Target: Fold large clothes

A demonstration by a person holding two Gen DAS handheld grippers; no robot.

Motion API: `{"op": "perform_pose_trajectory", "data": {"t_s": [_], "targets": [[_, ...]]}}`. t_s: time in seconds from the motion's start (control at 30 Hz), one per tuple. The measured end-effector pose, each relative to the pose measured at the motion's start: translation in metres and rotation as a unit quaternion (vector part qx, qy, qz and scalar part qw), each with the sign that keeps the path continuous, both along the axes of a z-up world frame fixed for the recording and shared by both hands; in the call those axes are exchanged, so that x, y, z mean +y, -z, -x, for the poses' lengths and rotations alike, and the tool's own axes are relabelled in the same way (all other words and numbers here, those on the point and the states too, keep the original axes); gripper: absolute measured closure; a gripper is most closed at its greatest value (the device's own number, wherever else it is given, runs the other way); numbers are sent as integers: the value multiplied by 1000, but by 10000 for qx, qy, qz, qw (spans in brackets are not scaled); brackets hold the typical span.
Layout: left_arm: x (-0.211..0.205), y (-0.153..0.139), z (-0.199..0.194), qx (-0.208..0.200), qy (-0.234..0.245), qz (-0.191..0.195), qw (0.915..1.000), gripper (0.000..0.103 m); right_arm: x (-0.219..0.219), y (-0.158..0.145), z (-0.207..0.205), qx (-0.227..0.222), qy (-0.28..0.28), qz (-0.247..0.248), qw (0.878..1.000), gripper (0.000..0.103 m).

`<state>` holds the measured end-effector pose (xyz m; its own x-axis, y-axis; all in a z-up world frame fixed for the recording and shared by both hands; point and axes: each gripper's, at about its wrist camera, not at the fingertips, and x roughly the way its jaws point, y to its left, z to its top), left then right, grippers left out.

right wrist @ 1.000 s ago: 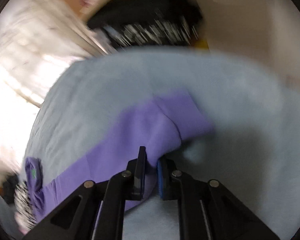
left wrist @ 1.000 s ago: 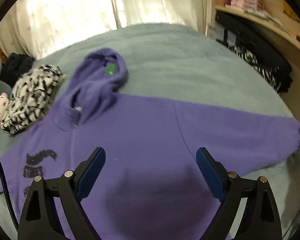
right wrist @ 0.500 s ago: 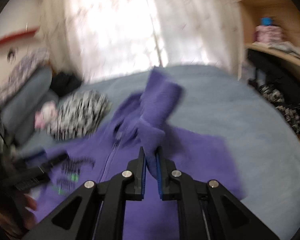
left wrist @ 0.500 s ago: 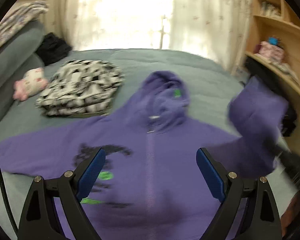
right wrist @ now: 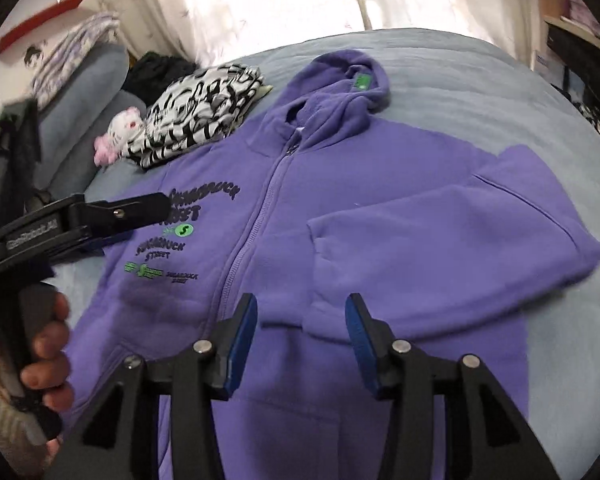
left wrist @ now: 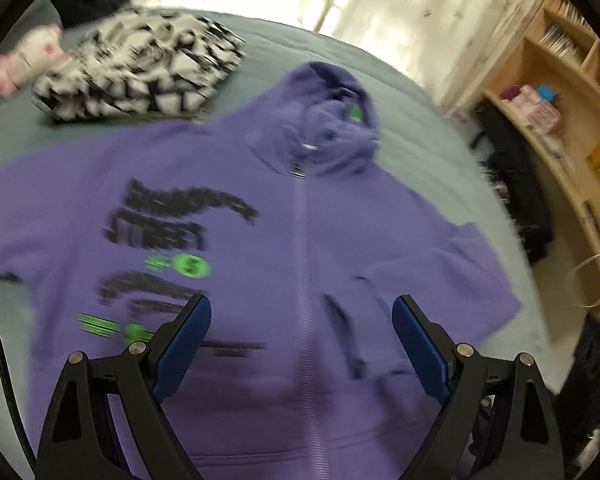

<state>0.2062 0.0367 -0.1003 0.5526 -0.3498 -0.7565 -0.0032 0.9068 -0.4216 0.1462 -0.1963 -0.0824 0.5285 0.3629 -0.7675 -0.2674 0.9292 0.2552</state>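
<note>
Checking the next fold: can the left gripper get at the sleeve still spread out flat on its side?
Probably yes. The left gripper is open and empty above the hoodie's printed side, and nothing lies on the cloth between it and that unfolded sleeve. The zebra-print bundle sits farther up the bed.

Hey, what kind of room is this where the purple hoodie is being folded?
Most likely a bedroom: the purple hoodie lies on a bed with a grey-blue cover, a pink plush toy sits near the pillow end, and curtains hang behind.

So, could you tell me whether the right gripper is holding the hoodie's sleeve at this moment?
No, the right gripper is open and empty above the sleeve folded across the purple hoodie.
</note>
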Motion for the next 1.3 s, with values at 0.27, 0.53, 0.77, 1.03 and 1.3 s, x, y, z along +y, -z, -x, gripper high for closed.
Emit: {"op": "perform_pose_trajectory", "data": {"t_s": [0.27, 0.53, 0.77, 1.03, 1.3], "targets": [[-36, 35, -11, 593, 498, 1130, 9906, 42, -36, 21, 26, 332, 657, -555, 9957, 57], [-67, 80, -13, 1272, 599, 1669, 9759, 42, -51, 50, 33, 700, 808, -838, 9907, 57], [-97, 77, -27, 1065, 642, 1293, 9838, 92, -54, 66, 39, 657, 921, -972, 9888, 57], [-71, -79, -32, -1348, 467, -223, 9895, 93, -54, 55, 46, 584, 912, -906, 9900, 57], [-11, -5, -53, -385, 99, -797, 9960, 91, -62, 39, 40, 491, 1111, -326, 9921, 57]]}}
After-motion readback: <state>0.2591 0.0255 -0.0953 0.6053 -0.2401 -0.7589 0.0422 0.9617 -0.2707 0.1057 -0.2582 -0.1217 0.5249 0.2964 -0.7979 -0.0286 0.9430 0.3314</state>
